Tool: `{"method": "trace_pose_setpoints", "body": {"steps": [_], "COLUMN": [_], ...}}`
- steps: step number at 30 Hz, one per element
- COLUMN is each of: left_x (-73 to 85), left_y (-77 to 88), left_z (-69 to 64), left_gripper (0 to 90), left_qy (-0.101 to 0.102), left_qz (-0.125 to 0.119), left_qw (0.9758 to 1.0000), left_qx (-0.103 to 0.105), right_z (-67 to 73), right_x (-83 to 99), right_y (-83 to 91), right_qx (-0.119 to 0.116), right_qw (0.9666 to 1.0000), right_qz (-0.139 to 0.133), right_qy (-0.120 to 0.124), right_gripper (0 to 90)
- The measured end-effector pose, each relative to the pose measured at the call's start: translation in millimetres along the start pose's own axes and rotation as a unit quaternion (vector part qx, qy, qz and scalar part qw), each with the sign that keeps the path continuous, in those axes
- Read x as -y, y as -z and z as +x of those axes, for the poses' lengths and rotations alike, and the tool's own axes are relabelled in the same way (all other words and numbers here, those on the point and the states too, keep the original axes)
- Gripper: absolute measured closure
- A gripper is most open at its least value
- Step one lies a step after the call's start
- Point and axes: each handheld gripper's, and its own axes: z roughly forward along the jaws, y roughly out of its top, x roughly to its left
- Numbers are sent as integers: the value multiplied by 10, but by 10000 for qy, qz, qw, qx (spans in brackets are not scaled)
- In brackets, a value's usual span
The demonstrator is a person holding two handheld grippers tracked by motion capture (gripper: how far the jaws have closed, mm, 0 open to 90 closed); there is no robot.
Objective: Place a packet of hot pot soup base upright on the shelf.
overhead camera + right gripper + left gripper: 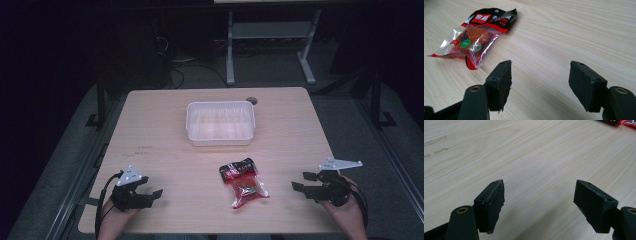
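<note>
Red-and-black snack packet (243,182) with a clear window and green round labels; white tray (220,123); pale wood-grain desk (160,130); black grippers

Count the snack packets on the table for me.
1. The red snack packet lies flat on the table, nearer the person than the white tray. The tray looks empty.

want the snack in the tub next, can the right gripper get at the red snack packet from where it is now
Probably yes. The right gripper is open with nothing between its fingers, and the red snack packet lies flat on bare table beside it, nothing between them. The white tub sits farther back.
</note>
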Motion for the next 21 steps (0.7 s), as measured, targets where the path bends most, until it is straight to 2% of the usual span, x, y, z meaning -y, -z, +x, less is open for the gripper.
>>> {"method": "trace_pose_setpoints", "body": {"steps": [7,11,12,17,21], "left_x": [-18,-47,-70,-126,-195], "left_y": [-8,-29,-44,-67,-117], "left_z": [-35,-92,-140,-238,-360], "left_gripper": [247,248,247,249,286], "left_qy": [-2,-66,-99,-143,-194], "left_qz": [-22,-21,-28,-85,10], "left_qw": [10000,9999,9998,9995,9993], "left_qx": [38,99,155,284,334], "right_z": [5,8,7,17,78], "right_x": [0,-11,-16,-56,-178], "right_y": [-2,-22,-29,-66,-137], "right_qx": [-18,-52,-68,-222,-454], "right_qw": [10000,10000,10000,9997,9984], "right_qz": [-13,16,26,122,327], "right_qy": [-17,-40,-34,-72,-80], "right_gripper": [336,328,321,288,250]}}
